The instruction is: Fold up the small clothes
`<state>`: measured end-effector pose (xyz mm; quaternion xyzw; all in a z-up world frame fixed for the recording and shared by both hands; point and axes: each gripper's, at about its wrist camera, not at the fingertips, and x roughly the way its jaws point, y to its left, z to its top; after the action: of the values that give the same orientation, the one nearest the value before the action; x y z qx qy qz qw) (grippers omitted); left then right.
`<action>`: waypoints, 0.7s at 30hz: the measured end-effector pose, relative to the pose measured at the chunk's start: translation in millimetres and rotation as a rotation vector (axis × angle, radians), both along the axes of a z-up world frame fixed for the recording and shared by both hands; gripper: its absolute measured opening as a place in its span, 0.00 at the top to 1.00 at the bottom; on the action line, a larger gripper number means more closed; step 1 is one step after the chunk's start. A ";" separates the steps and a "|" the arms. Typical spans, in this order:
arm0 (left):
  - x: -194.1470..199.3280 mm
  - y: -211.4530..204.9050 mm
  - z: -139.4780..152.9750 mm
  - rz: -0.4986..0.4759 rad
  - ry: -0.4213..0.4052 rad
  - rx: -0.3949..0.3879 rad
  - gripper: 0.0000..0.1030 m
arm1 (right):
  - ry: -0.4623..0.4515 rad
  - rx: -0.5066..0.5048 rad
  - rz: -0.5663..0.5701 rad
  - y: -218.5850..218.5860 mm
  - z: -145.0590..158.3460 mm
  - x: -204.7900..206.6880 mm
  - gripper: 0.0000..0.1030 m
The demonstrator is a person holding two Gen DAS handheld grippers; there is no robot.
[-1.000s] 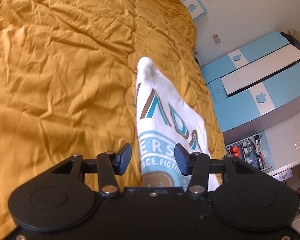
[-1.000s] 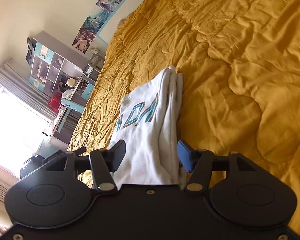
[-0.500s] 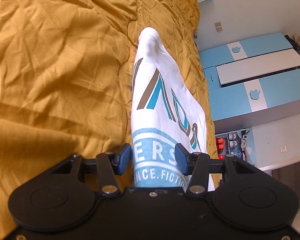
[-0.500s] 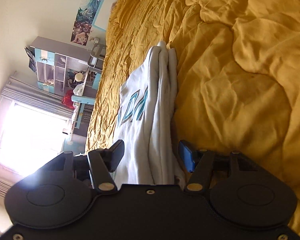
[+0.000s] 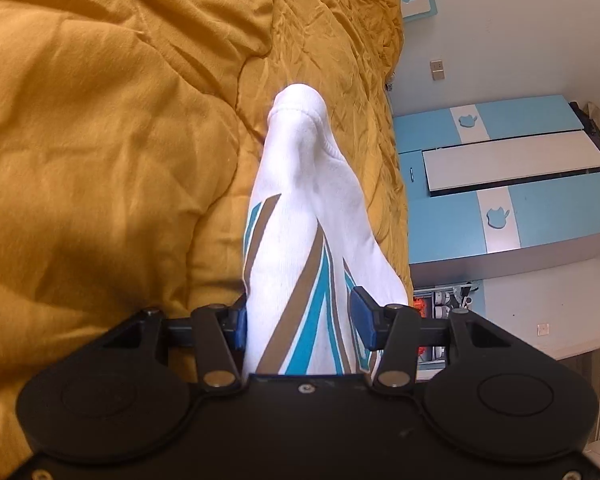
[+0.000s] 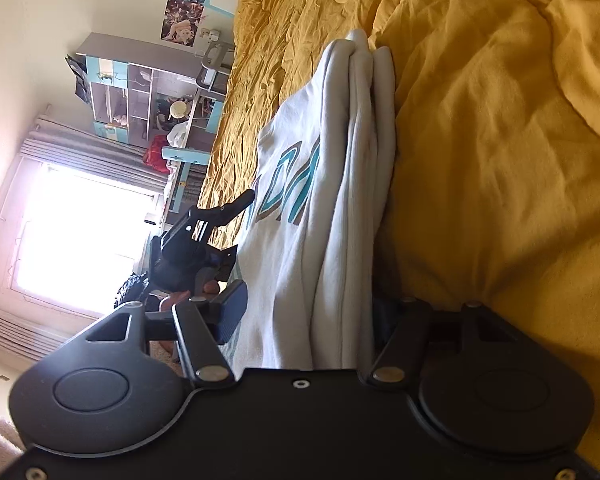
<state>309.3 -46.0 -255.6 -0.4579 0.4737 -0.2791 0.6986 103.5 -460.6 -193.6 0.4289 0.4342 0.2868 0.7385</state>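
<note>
The shirt's (image 5: 304,216) near end runs under the left gripper's (image 5: 300,322) body at 6 o'clock, so its print is cut off. In the right view, shirt (image 6: 340,200) folds cover the right gripper's (image 6: 304,316) 3 o'clock pad. Glare whites out the window (image 6: 72,236) at 9 o'clock.

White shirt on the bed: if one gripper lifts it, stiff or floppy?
Probably floppy: the white shirt sags in soft folds between the right gripper and the left gripper. Its stacked layers would likely slide apart. It looks light, merely resting on the yellow quilt.
</note>
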 end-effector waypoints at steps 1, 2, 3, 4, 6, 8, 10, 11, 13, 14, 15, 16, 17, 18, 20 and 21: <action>3.9 -1.5 -1.1 0.005 -0.005 -0.007 0.51 | 0.004 0.007 0.002 -1.0 -1.8 0.5 0.39; 8.6 -3.0 -2.0 0.009 -0.002 -0.015 0.51 | -0.001 0.009 0.010 0.3 -1.5 1.0 0.39; 13.2 -5.1 -2.9 0.015 0.002 -0.023 0.52 | -0.010 0.004 0.021 1.7 -0.3 1.0 0.42; 17.1 -6.3 -2.9 0.021 -0.006 -0.031 0.54 | -0.019 -0.010 0.023 3.6 1.8 0.4 0.49; 21.0 -8.7 0.0 0.031 -0.038 -0.030 0.60 | -0.015 -0.041 0.025 5.9 4.0 0.0 0.59; 22.2 -12.5 3.5 0.034 -0.042 -0.009 0.73 | -0.008 -0.051 0.015 4.5 5.2 -1.5 0.68; 19.6 -12.2 8.8 0.039 -0.060 0.008 0.77 | 0.001 -0.037 -0.003 1.9 6.5 -4.1 0.71; 18.3 -12.9 14.0 0.039 -0.078 0.031 0.77 | 0.000 -0.036 -0.008 0.2 6.7 -5.6 0.72; 16.5 -14.6 24.6 0.037 -0.115 0.049 0.80 | -0.013 -0.043 -0.010 3.1 13.3 -6.7 0.72; 15.4 -14.1 30.5 0.035 -0.130 0.037 0.80 | -0.018 -0.043 -0.010 4.2 16.9 -6.9 0.72; 13.8 -12.8 36.4 0.035 -0.145 0.025 0.80 | -0.023 -0.040 -0.012 5.5 21.3 -6.0 0.73; 13.1 -11.5 43.8 0.032 -0.159 0.021 0.80 | -0.028 -0.033 -0.015 6.9 26.3 -3.9 0.73; 13.1 -9.9 52.0 0.029 -0.176 0.020 0.80 | -0.034 -0.032 -0.011 8.8 31.6 -2.5 0.73; 13.3 -7.1 60.5 0.026 -0.193 0.016 0.80 | -0.043 -0.036 -0.005 11.2 36.7 -1.6 0.73; 12.6 4.1 80.1 0.030 -0.231 0.011 0.80 | -0.063 -0.048 0.013 19.8 49.1 2.4 0.73; 12.4 12.1 91.1 0.039 -0.248 0.014 0.80 | -0.072 -0.046 0.029 25.5 54.0 5.3 0.73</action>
<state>321.7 -33.9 -164.4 -0.4240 0.3766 -0.3165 0.7604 108.8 -435.1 -139.6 0.3949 0.4197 0.3027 0.7591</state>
